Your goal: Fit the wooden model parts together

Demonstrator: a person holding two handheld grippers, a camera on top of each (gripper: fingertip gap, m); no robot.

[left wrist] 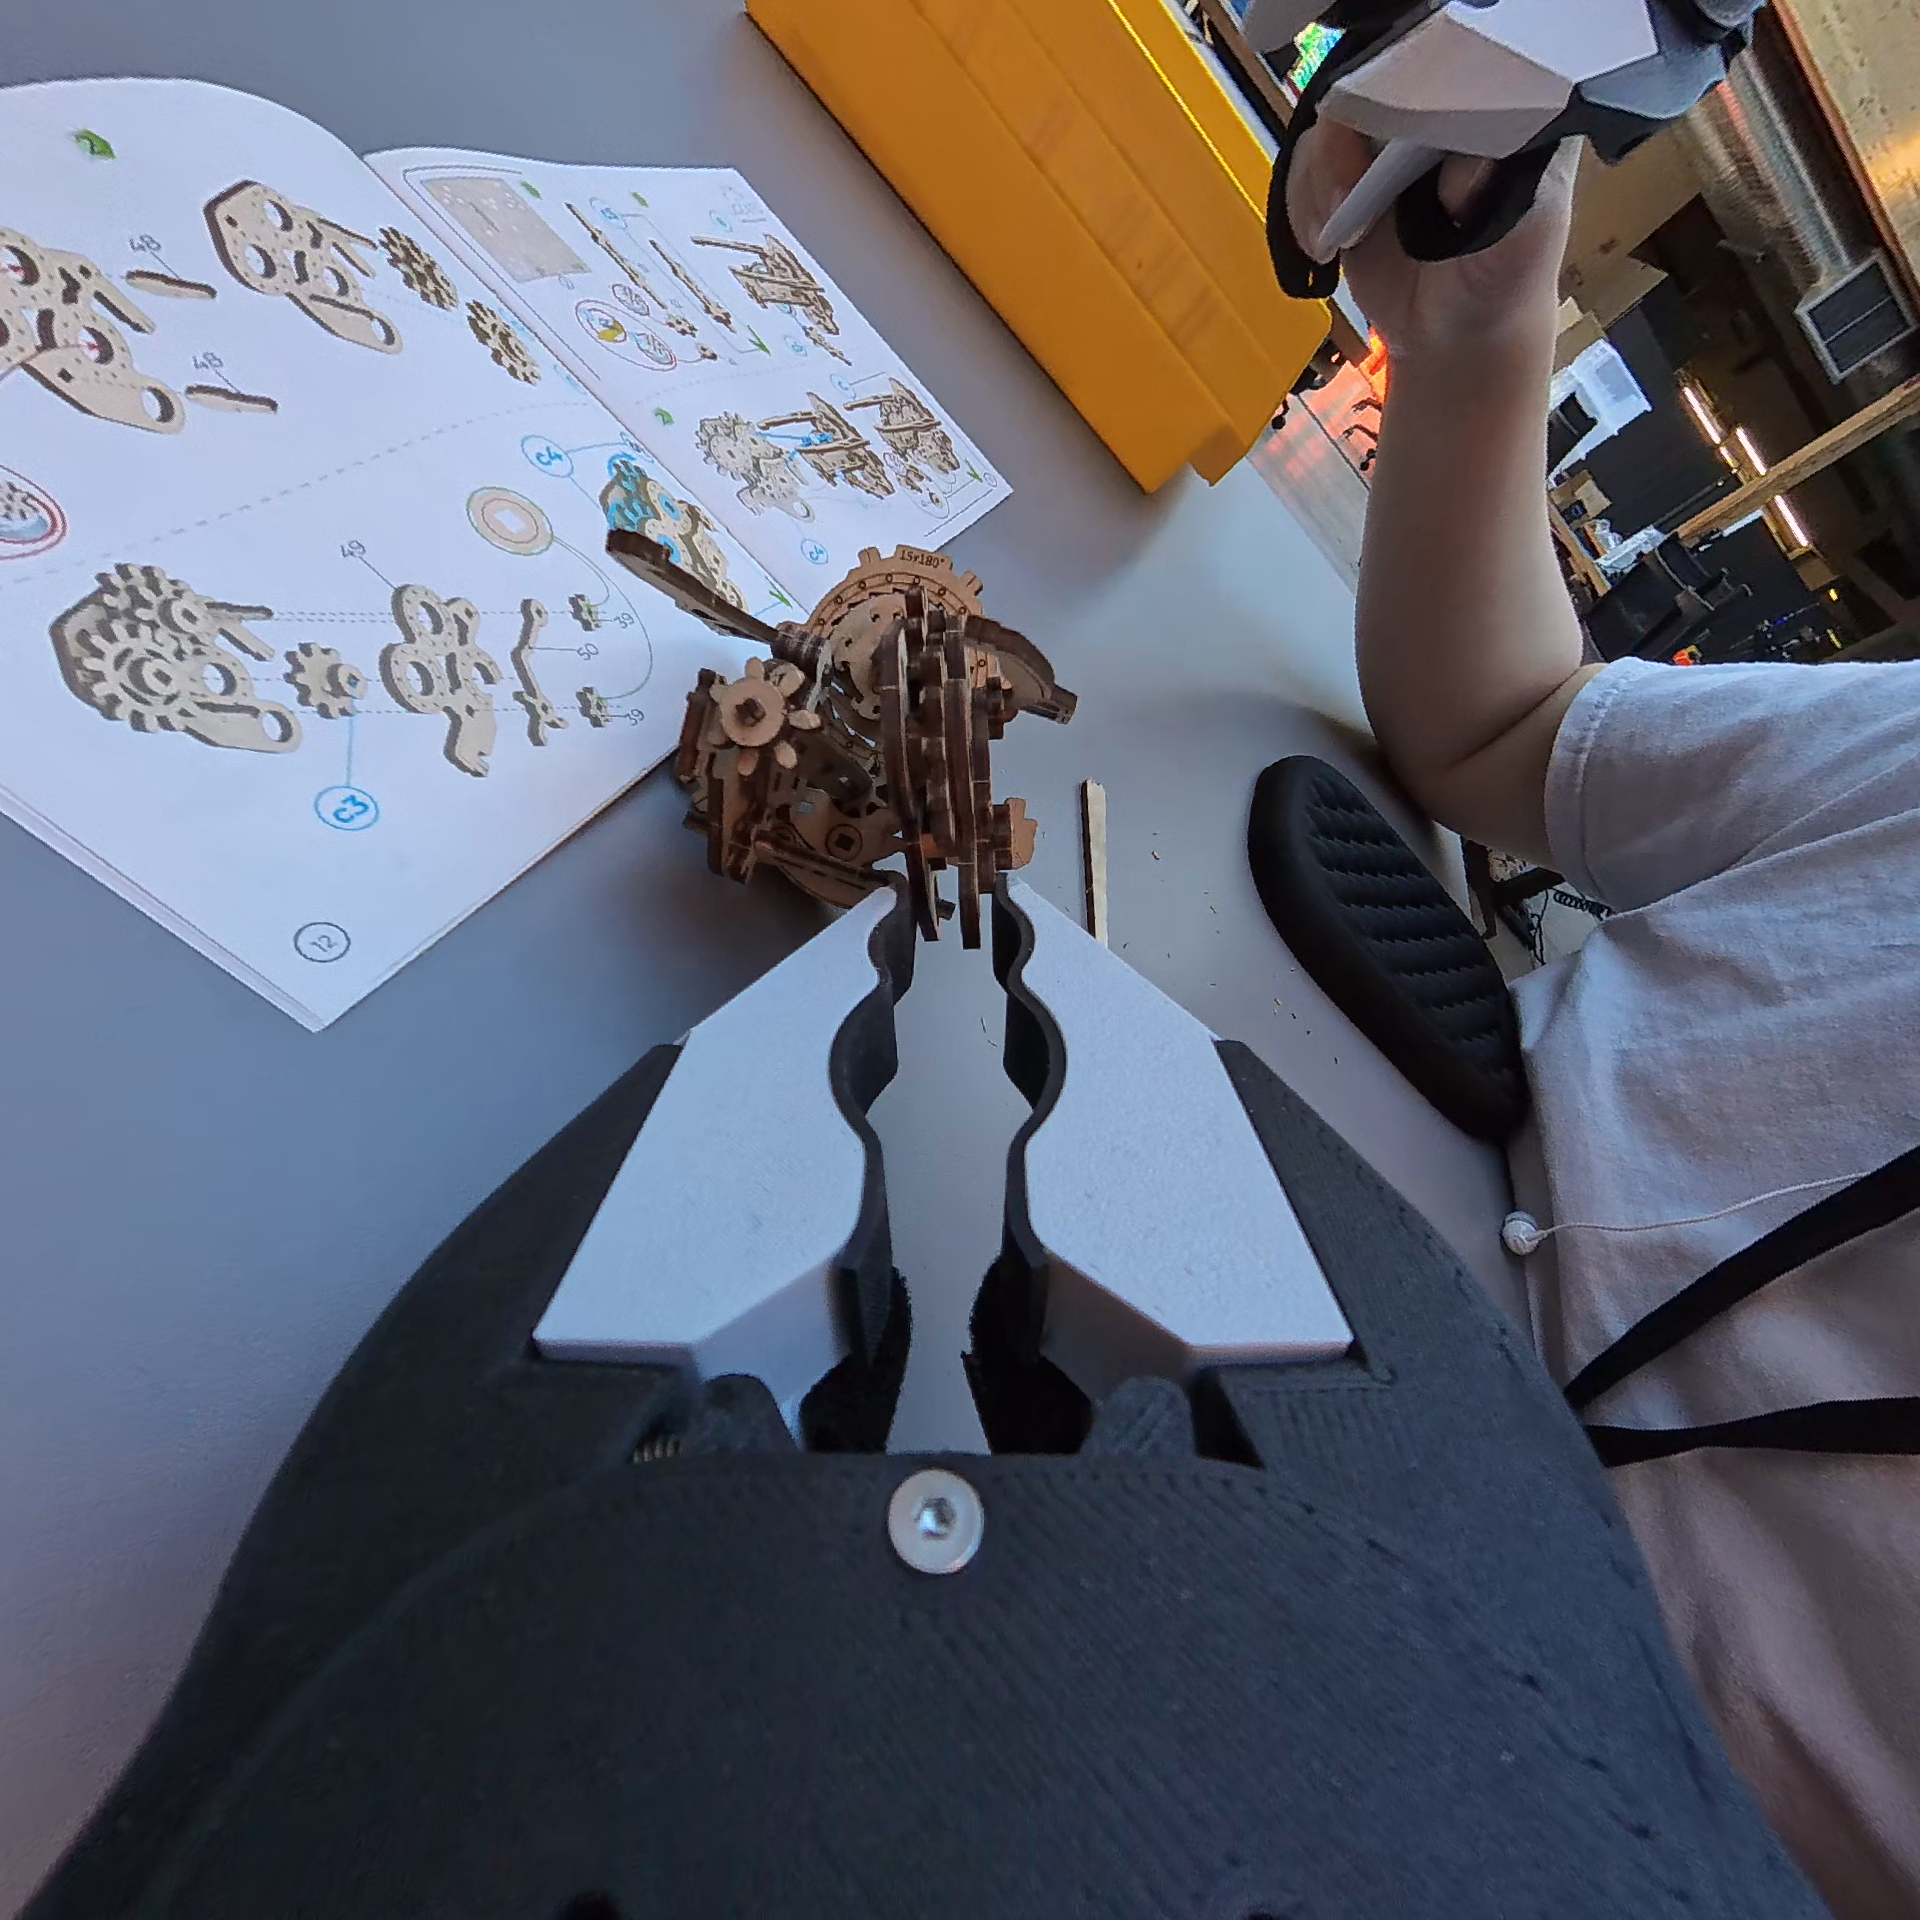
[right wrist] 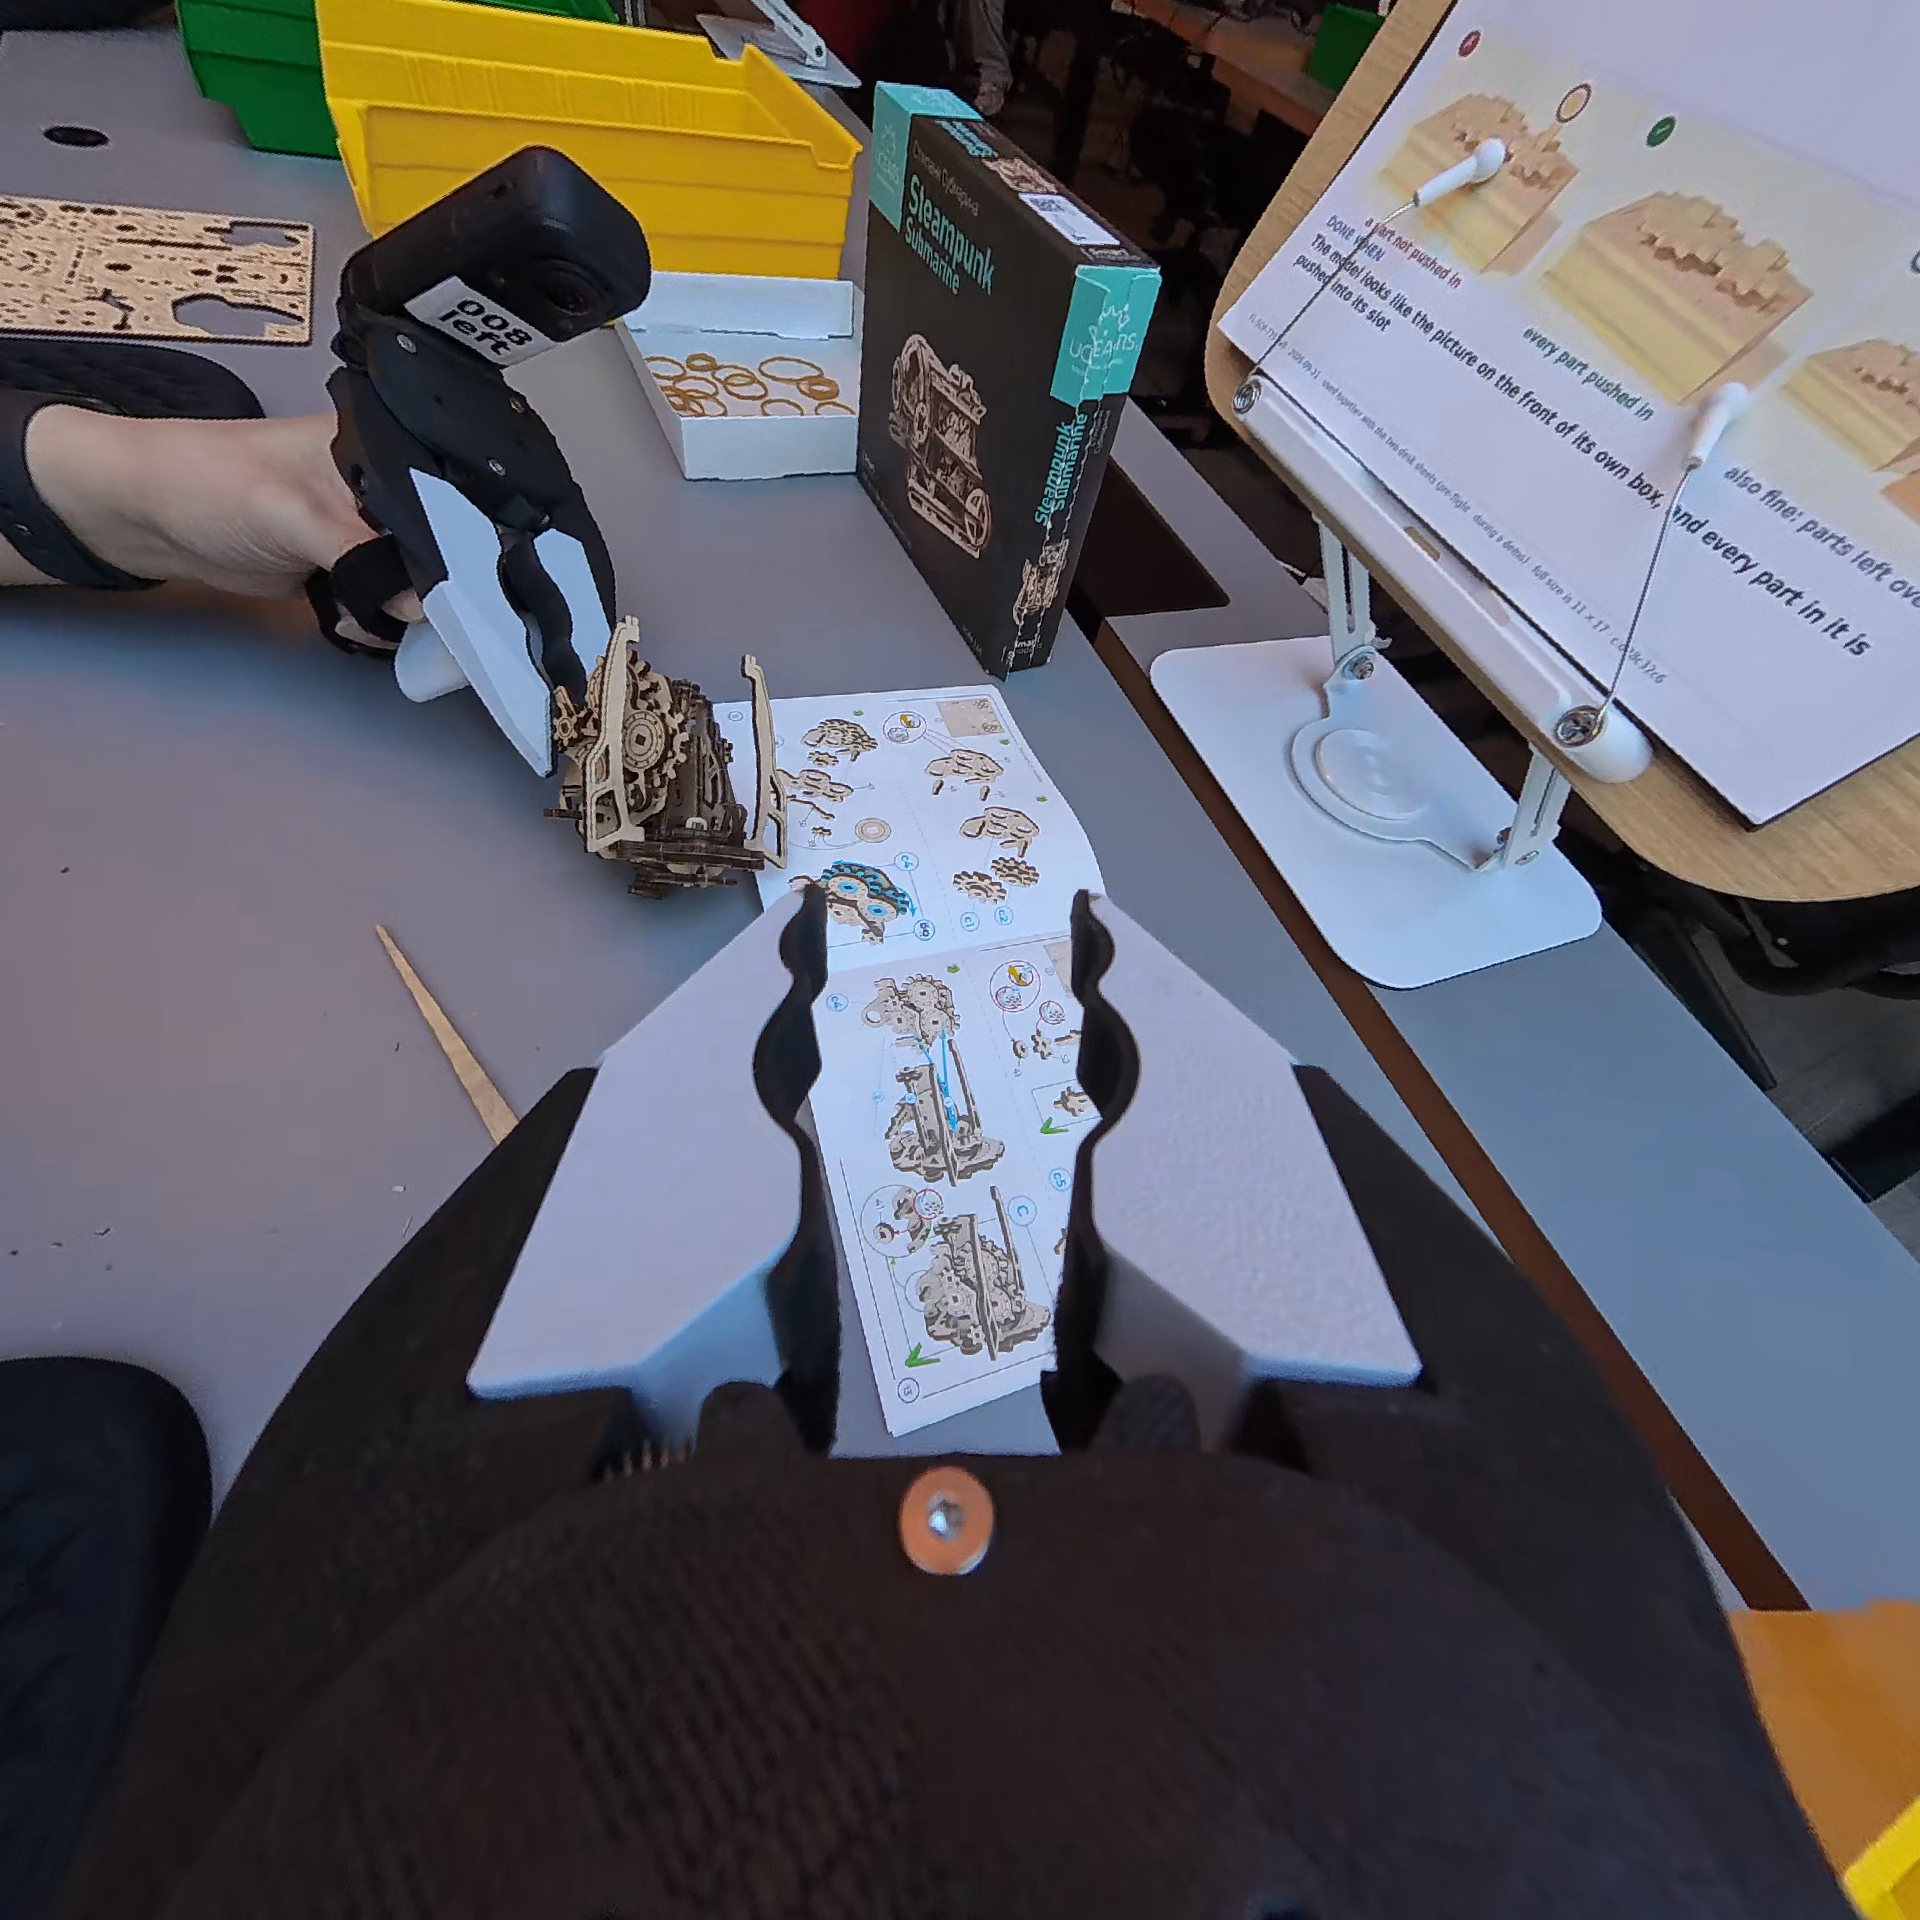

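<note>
A partly built wooden model [left wrist: 831, 717] of gears and plates stands on the grey table [left wrist: 520, 1091], next to an open instruction booklet [left wrist: 312, 468]. My left gripper [left wrist: 948, 899] is shut on the thin upright plates at the model's near edge. In the right wrist view the left gripper [right wrist: 556, 717] grips the left side of the model [right wrist: 665, 779]. My right gripper [right wrist: 940, 914] is open and empty, held above the booklet [right wrist: 935, 1039], to the right of the model. It also shows raised at the top right of the left wrist view [left wrist: 1455, 94].
A thin wooden stick [right wrist: 447, 1029] lies near the model. Behind are yellow bins [right wrist: 582, 135], a white tray of rubber bands [right wrist: 748, 374], the dark kit box [right wrist: 987, 395] and a punched wooden sheet [right wrist: 145, 270]. A paper stand [right wrist: 1455, 810] is at the right. A black pad [left wrist: 1382, 945] lies by the person's arm. Tip to tip, the grippers are about 20 cm apart. The thin wooden stick [right wrist: 447, 1029] is closer to my left gripper, around 9 cm from its tips; the right tips are 20 cm off.
</note>
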